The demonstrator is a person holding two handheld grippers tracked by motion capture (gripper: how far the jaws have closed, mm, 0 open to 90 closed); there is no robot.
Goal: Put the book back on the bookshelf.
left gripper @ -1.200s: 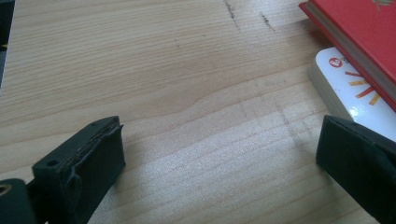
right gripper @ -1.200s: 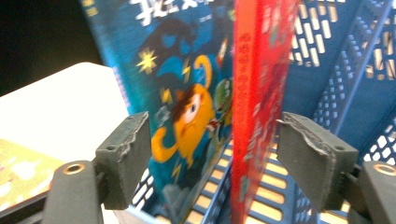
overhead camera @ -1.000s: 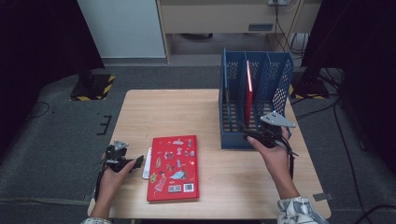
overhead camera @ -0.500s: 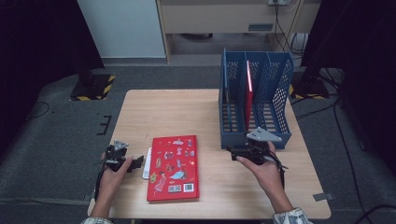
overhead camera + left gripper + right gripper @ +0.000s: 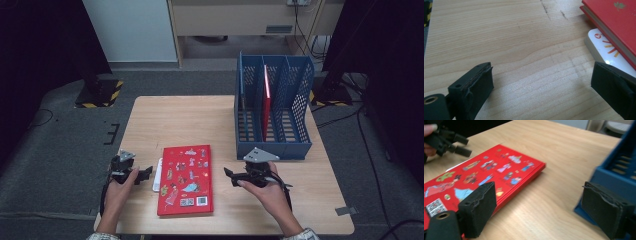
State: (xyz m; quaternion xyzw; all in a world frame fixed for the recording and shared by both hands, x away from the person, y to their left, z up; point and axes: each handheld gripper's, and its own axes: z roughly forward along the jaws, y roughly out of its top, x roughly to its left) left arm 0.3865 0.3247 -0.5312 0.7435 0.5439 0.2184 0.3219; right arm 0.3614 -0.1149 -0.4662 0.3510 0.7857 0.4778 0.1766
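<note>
Nearest the person, the left hand-held gripper [image 5: 145, 173] rests low on the bench [image 5: 175, 120] with its jaws spread wide and nothing between them, just beside the white booklet [image 5: 606, 53] that pokes out from under the book's left edge. Its jaws have just been closing a little. The right hand-held gripper [image 5: 229, 174] points at the book's right edge from just beside it, also wide open and empty (its jaws have just been closing a touch).

Between the two lies the red hardcover book [image 5: 186, 179], flat on the bench, cover up, with small cartoon stickers and a barcode. It looks stiff and moderately heavy for one grip, and the glossy cover is likely slippery; lying flat, it offers no face to pinch. The best hold is probably the long right edge, jaws above and below once that edge is tipped up or slid past the bench's rim.

Farther back stands the blue mesh file rack [image 5: 274, 102], with another red book [image 5: 266, 107] upright in its middle slot.
</note>
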